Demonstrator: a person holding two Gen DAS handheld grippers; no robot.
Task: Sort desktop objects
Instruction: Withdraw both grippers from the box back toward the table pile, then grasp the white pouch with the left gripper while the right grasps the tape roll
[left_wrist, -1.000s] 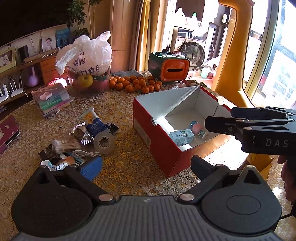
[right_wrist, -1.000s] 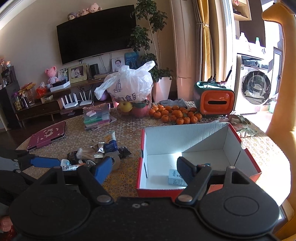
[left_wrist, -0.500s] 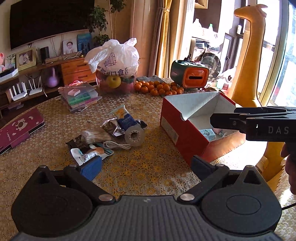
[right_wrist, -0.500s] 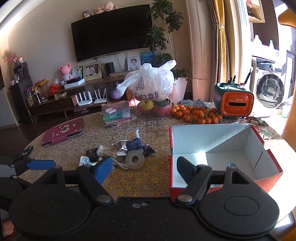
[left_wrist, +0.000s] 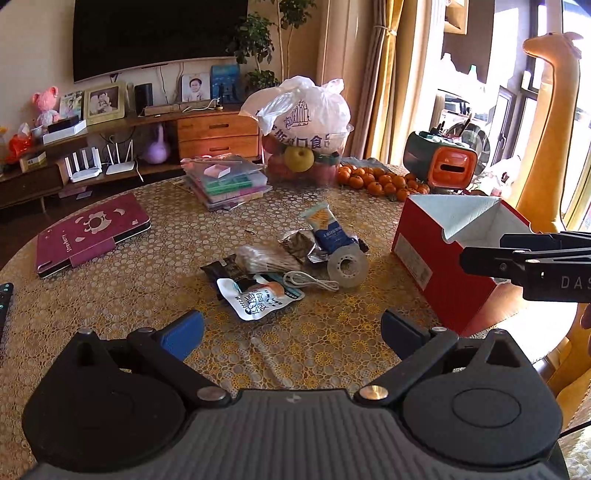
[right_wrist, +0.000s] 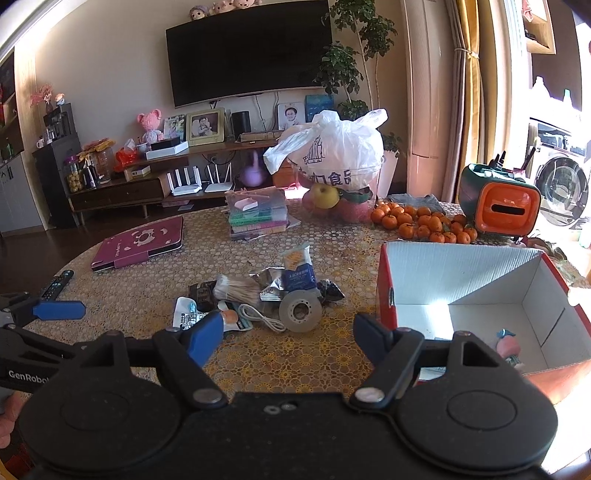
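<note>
Both claws hang wide and empty above the tabletop (left_wrist: 110, 280): the left claw (left_wrist: 291, 332) before a heap of packets (left_wrist: 258, 295), cable and tape roll (left_wrist: 348, 266); the right claw (right_wrist: 288, 332) beside the red box (right_wrist: 480, 295), a pink toy (right_wrist: 508, 347) inside.

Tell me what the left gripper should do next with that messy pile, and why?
Probably ease the left gripper forward and down toward the white pouch, the nearest piece of the pile. Its fingers stand open with nothing between them, the pile lies loose on the table, and the red box beside it holds only a few things so far.
</note>
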